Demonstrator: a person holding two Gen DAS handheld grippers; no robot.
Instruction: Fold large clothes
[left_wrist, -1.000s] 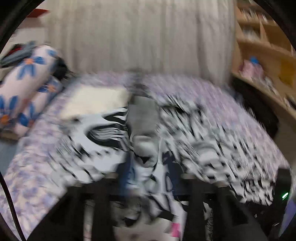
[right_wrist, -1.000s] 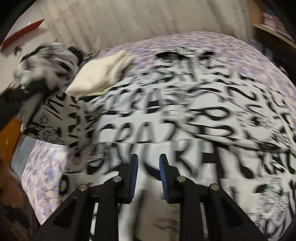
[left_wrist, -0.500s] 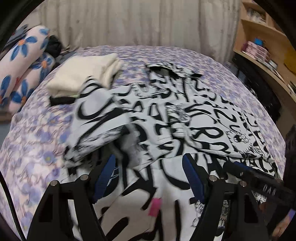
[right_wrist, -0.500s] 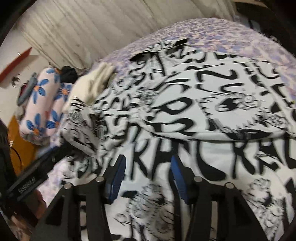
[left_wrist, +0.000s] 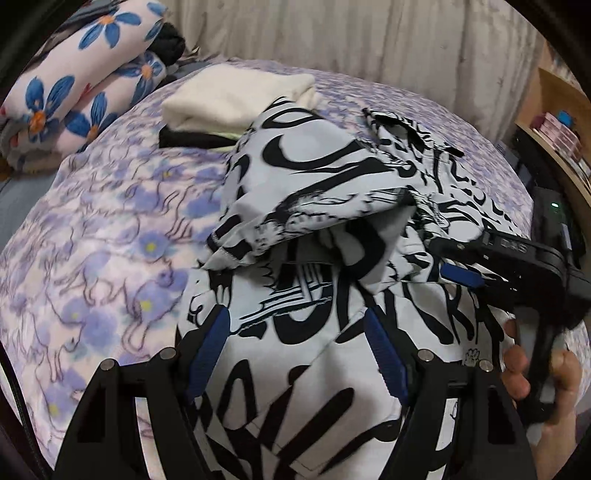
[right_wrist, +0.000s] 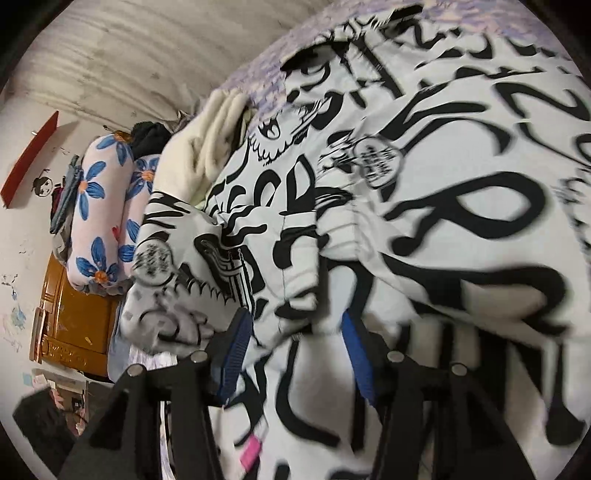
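Observation:
A large white garment with black graffiti print (left_wrist: 317, 192) lies partly folded on the bed, its sleeve flopped over the body. My left gripper (left_wrist: 295, 325) is open, jaws wide, just above the garment's near edge, holding nothing. My right gripper (right_wrist: 295, 325) is open, low over the same garment (right_wrist: 424, 206), its fingers either side of a fabric fold. In the left wrist view the right gripper (left_wrist: 458, 275) reaches in from the right, held by a hand. A pink tag (right_wrist: 251, 452) shows near the hem.
The bed has a purple flowered cover (left_wrist: 96, 251). A folded cream cloth (left_wrist: 240, 98) lies on a dark item at the back. Blue-flowered pillows (left_wrist: 85, 77) are piled far left. A curtain (left_wrist: 351, 33) hangs behind. Wooden shelves (left_wrist: 561, 122) stand right; an orange cabinet (right_wrist: 74, 325) beside the bed.
My left gripper let go of the sleeve, which now lies folded over the body. Both grippers opened and came closer and lower to the garment.

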